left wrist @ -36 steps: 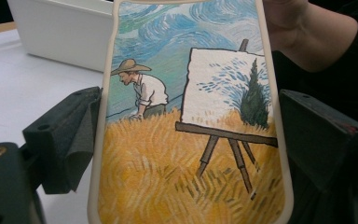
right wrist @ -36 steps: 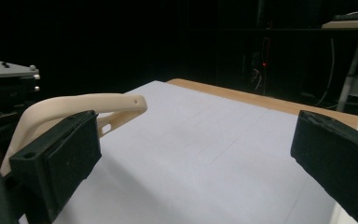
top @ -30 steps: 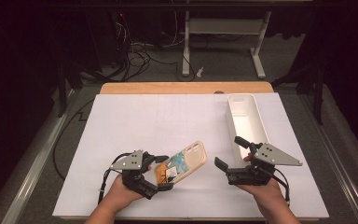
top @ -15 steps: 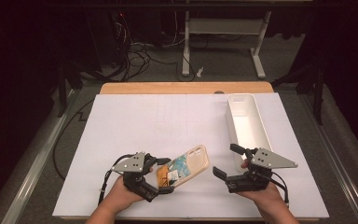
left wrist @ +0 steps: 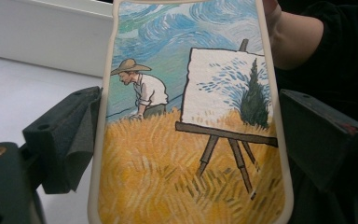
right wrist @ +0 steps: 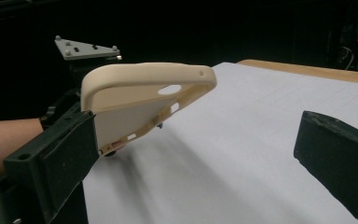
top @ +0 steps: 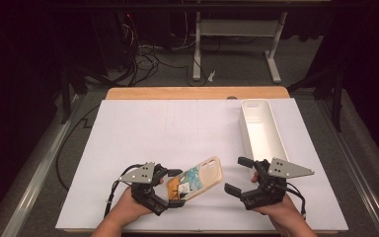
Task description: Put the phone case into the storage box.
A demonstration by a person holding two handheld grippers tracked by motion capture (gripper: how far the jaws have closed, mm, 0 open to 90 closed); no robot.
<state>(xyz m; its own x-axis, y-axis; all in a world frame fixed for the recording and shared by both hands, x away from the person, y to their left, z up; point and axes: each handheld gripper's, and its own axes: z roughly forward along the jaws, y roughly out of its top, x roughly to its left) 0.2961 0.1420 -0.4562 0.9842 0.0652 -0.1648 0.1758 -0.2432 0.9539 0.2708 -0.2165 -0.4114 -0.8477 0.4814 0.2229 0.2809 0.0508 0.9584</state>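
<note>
Slightly nearer the case (top: 197, 178) than a second ago, the right claw (top: 238, 174) is held wide and empty; the case is clamped above the bench (top: 177, 128) in the left claw (top: 173, 187), a handover judged close.

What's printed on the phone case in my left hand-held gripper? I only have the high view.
Observer: The phone case shows a painted man in a straw hat in a yellow field, beside an easel.
Operator: Is it resting on the table?
Observer: No, the right gripper view shows it tilted above the table, with its shadow beneath.
Operator: How is it gripped?
Observer: The left hand-held gripper has its jaws pressed on the case's two long edges.
</note>
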